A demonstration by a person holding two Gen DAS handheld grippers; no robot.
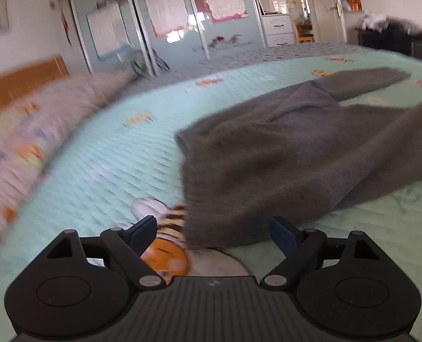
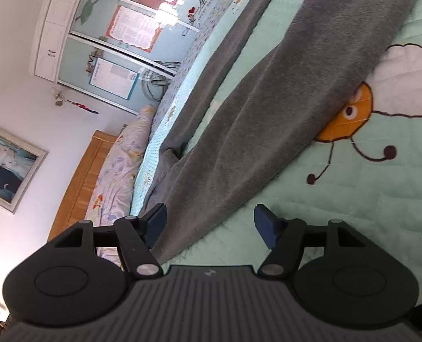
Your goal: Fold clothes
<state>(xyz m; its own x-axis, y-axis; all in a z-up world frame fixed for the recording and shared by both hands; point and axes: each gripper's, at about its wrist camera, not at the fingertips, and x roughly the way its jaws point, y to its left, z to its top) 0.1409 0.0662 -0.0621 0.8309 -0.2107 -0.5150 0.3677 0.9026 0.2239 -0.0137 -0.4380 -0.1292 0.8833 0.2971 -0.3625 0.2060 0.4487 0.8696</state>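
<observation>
A fuzzy grey sweater (image 1: 268, 154) lies spread on the mint-green quilted bedspread (image 1: 111, 148), one sleeve reaching toward the far right. My left gripper (image 1: 213, 235) is open just above the bed, and the sweater's near corner lies between its fingers without being clamped. In the right wrist view, which is rolled sideways, the same grey sweater (image 2: 268, 108) runs diagonally from the top right down to my right gripper (image 2: 209, 222). That gripper is open too, with the garment's edge lying between its fingers.
A cartoon bee print (image 2: 350, 114) on the bedspread is partly covered by the sweater. A floral pillow (image 1: 25, 142) and wooden headboard (image 1: 20, 82) sit at the left. Mirrored wardrobe doors (image 1: 165, 28) stand beyond the bed, and a dark cluttered stand (image 1: 387, 40) at the far right.
</observation>
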